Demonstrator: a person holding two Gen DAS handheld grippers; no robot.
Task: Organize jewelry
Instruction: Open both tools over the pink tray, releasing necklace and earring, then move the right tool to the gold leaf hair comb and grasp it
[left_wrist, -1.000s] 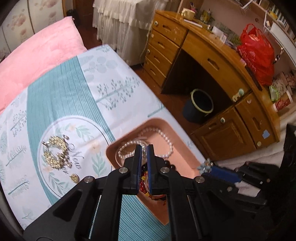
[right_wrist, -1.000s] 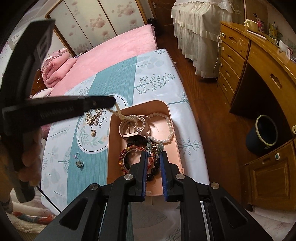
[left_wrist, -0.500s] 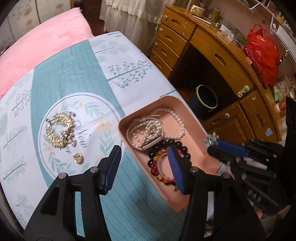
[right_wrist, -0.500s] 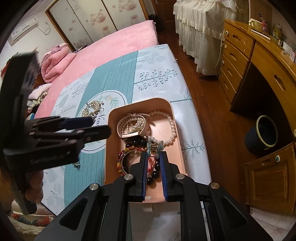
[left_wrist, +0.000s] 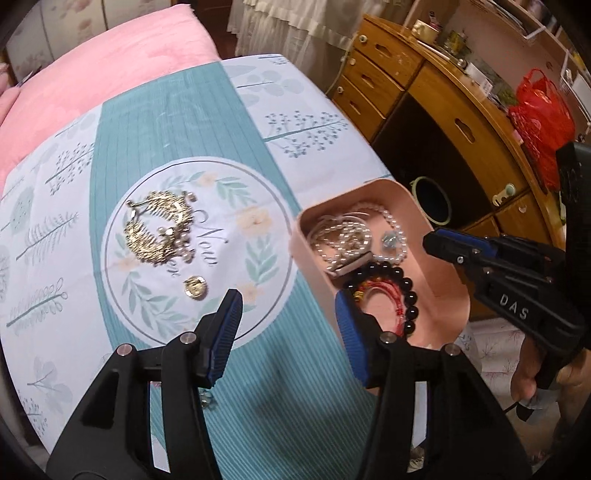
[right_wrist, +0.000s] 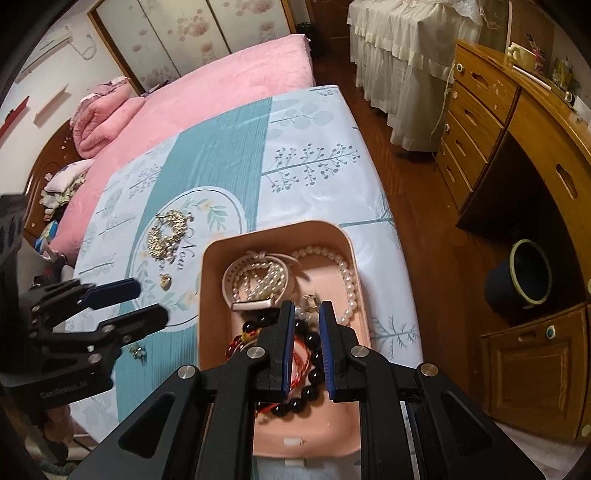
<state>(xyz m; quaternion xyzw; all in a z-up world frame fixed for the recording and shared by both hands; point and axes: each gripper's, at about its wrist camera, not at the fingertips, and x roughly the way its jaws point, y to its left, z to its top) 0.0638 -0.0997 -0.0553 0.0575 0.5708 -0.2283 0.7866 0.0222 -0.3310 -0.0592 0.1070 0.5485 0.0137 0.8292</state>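
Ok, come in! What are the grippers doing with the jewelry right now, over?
Left gripper open, empty, above the cloth. Right gripper narrow gap, nothing gripped, over pink tray. Gold necklace and pendant unsorted. Nothing blocking.

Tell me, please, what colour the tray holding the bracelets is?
The tray is peach-pink, clearest in the right wrist view.

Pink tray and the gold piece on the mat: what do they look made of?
The pink tray looks like matte moulded plastic: smooth walls, rounded corners, even colour. The gold piece looks like polished gold-toned metal with small pearl-like beads: bright glints, leafy links. Whether it is real gold or plated cannot be told.
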